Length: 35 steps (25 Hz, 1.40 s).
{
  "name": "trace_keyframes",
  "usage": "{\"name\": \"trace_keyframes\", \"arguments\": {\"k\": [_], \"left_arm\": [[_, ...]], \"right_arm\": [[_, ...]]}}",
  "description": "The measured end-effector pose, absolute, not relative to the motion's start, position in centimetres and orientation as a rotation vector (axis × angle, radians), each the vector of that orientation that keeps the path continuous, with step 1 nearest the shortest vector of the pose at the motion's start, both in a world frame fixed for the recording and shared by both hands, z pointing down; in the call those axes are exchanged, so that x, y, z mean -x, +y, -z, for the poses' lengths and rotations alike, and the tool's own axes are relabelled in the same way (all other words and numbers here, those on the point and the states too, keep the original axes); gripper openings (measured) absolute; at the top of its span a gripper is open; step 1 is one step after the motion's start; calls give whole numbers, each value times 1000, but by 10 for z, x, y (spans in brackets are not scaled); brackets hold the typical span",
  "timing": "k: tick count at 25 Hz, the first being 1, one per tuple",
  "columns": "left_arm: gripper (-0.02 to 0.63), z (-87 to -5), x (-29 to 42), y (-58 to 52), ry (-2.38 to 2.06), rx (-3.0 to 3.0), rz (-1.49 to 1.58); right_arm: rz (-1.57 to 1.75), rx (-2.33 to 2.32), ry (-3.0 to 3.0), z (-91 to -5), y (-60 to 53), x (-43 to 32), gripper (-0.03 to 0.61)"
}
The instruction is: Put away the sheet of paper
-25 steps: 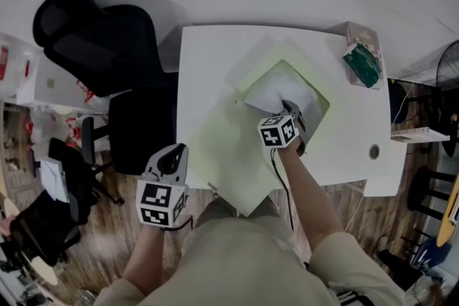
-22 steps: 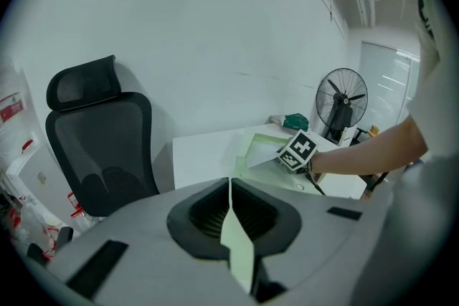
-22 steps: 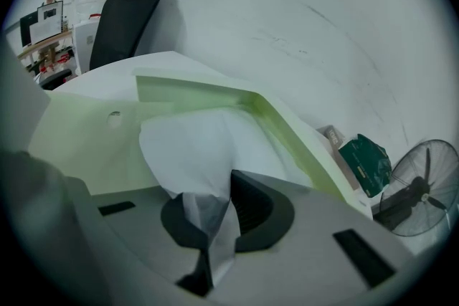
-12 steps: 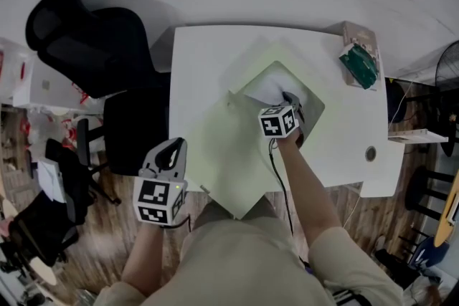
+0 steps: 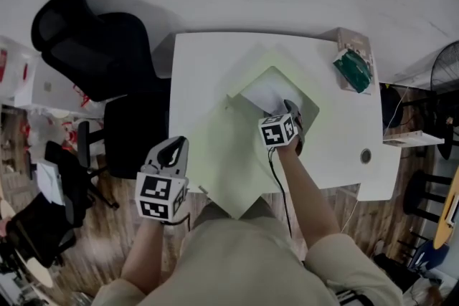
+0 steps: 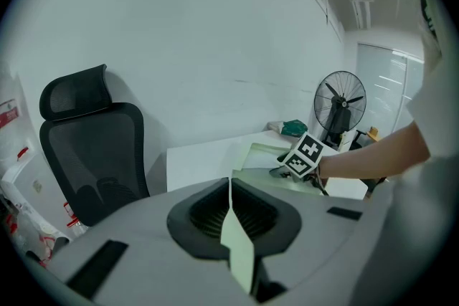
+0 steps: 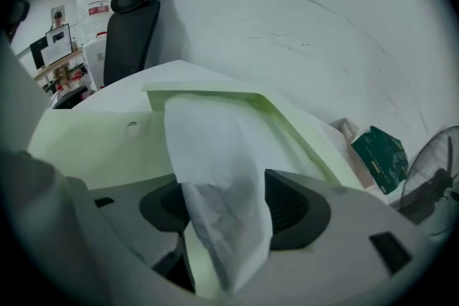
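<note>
Far to the left, a black mesh office chair (image 5: pixel 93 46) stands on the wooden floor beside the white rectangular worktop (image 5: pixel 208 61). Nearer the person, the left gripper (image 5: pixel 172 150) hangs off the worktop's left edge. In the left gripper view its fingers are pressed together on a thin pale green strip, the edge of the large pale green paper folder (image 5: pixel 222 147). That folder lies spread open across the middle of the worktop, one corner hanging over the near edge.

On the folder's far half lies the white sheet of paper (image 5: pixel 262 92), slightly creased and framed by raised green edges. The right gripper (image 5: pixel 288 108) points down at the sheet's near end. Its fingers have just been opening and now stand wide apart. The sheet passes loosely between them in the right gripper view, with neither pad pressing on it.

Further right, a dark green packet (image 5: pixel 351 68) rests on a brownish box at the worktop's far right corner. A black fan (image 5: pixel 448 68) shows at the right border.
</note>
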<state>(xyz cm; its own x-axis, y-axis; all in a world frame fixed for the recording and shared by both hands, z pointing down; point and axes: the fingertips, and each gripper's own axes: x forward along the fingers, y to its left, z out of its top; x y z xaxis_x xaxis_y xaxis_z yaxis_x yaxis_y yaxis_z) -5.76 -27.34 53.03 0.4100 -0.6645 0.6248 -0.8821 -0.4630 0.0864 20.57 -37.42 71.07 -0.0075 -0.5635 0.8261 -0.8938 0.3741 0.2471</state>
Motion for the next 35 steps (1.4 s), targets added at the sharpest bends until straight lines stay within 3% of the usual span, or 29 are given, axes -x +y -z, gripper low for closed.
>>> {"name": "trace_keyframes", "arguments": {"k": [5,16,19,26,31,35], "left_arm": [[28,-523,57,-269,-1312,-2283,-728],[28,-479,77,-280,-1431,-2332,-645],[28,-462,80,-280,-1462,-2366,-626],[28,-428,100,-276,-1553,-2407,-600],[28,-408,103,-272,-1585,-2458,-594],[28,-391,102,-266,-1595,-2494,-573]], "right_arm": [[-488,-1256,-1777,-692,-364,-192,335],[-412,-1342,-1958,-596,-353,-176,330],[-363,-1375,-2034,-555,-349,-169,271],[-287,-1394,-2221,-470,-331,-148,198],[-350,-1449,-2306,-431,-312,-150,100],[-312,-1483,-2348,-400,-294,-152,77]]}}
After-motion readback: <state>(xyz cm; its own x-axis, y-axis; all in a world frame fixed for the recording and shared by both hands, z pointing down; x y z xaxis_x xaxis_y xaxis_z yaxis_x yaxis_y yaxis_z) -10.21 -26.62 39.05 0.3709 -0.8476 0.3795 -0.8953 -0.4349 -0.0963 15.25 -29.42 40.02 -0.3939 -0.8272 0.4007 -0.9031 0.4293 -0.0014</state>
